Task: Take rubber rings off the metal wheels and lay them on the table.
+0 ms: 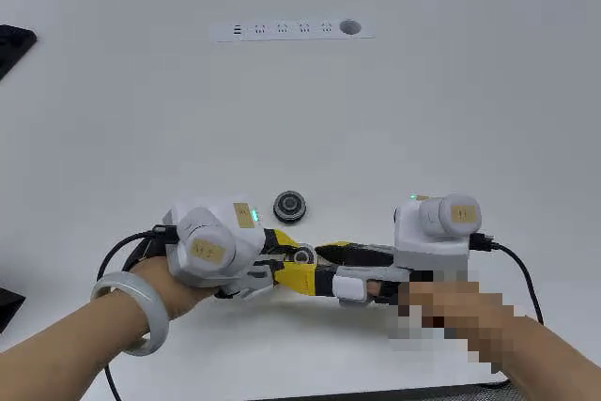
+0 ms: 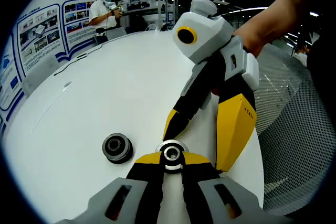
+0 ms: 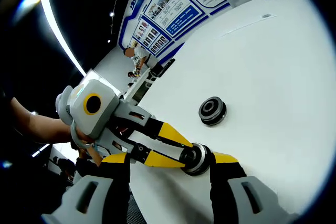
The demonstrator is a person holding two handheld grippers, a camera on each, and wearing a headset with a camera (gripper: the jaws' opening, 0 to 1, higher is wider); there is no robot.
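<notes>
The wheel [image 2: 172, 153] I am working on is off the counter [image 1: 423, 119], between my two grippers, low and central in the head view. The ring [image 3: 205, 150] I take to be the dark band round its rim. It looks seated snugly, and I cannot tell whether any part has lifted.

My left gripper [image 3: 184, 156] is pinched onto the wheel, its yellow tips gripping it from either side. My right gripper [image 2: 197, 148] comes in from 3 o'clock with its jaws spread wide, straddling the wheel and the left tips. In the right gripper view one of its tips sits just beside the wheel's rim, perhaps touching.

I judge the wheel to be small, hard and dense, with smooth metal that could twist or slip in a pinch, so the left grip needs to be firm. The ring should be soft, stretchy and tacky. The place to take it is the exposed rim away from the left tips, catching its edge and rolling it off sideways.

A second wheel [image 1: 290, 206] lies flat on the counter near 11 o'clock of the held one. A power strip [image 1: 291, 30] lies well beyond at 12 o'clock.
</notes>
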